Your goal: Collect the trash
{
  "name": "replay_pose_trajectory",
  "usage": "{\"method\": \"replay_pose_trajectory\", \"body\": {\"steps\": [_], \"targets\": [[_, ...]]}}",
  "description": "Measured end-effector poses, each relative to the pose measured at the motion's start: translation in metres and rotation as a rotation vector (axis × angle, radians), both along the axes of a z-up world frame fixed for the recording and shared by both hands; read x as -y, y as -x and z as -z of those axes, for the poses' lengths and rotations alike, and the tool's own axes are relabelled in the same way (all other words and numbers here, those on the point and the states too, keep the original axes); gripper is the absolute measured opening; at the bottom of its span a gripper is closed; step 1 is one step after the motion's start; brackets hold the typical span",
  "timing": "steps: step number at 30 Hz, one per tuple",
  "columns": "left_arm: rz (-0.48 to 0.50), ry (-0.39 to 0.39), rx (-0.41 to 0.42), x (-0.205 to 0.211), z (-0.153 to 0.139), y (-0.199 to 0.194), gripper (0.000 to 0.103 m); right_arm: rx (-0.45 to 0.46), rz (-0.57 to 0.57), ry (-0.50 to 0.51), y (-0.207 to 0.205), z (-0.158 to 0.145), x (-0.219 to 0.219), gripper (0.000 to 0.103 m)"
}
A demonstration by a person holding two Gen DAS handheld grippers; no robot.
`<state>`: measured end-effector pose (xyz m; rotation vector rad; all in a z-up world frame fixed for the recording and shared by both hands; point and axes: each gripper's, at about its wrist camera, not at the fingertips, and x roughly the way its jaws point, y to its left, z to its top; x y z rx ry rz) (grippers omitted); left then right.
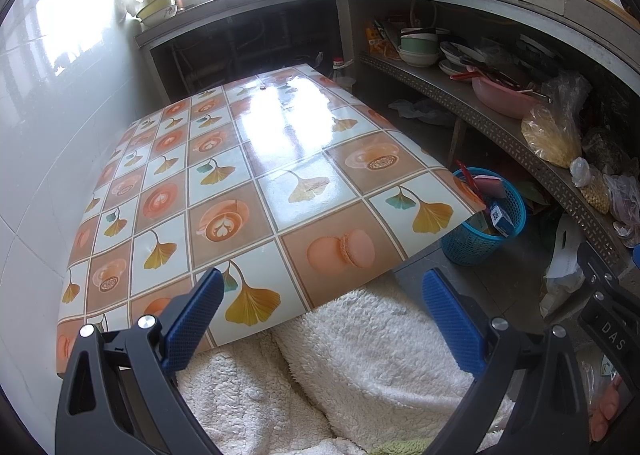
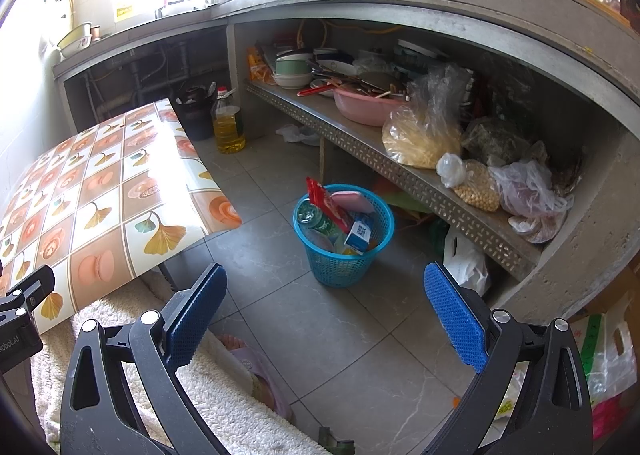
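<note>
- Presently, the left hand-held gripper point(image 1: 320, 319) hangs over the near edge of the counter point(image 1: 256, 159), jaws spread wide, nothing between the blue pads point(image 1: 192, 319).
- The counter's patterned covering shows no loose trash in either view; only a tiny dark speck sits near its far edge, too small to identify.
- Below the grippers lies a white fleece blanket point(image 1: 360, 355) at the counter's near edge.
- The blue basket point(image 2: 344, 255) stands on the tiled floor point(image 2: 280, 319), just beside the counter's right corner and below the shelf point(image 2: 400, 171). It already holds a red wrapper point(image 2: 324, 205), a pink item, a green bottle and a small blue-and-white carton point(image 2: 359, 233).
- The right hand-held gripper point(image 2: 324, 319) points at the basket from above, jaws fully apart and empty.
- Judgement: collection looks largely done. Scan floor and counter for leftovers before closing either gripper; release any item directly above the basket rim.
</note>
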<state>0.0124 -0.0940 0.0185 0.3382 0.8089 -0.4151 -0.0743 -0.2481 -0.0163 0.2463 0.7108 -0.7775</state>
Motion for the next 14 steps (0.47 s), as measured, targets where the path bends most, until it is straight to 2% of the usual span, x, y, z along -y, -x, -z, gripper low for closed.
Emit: {"method": "replay_pose_trajectory", "body": {"steps": [14], "targets": [[0.0, 0.001, 0.0, 0.0002, -0.0001, 0.0001, 0.097, 0.0, 0.003, 0.001, 0.0006, 0.0011, -0.0021, 0.095]]}}
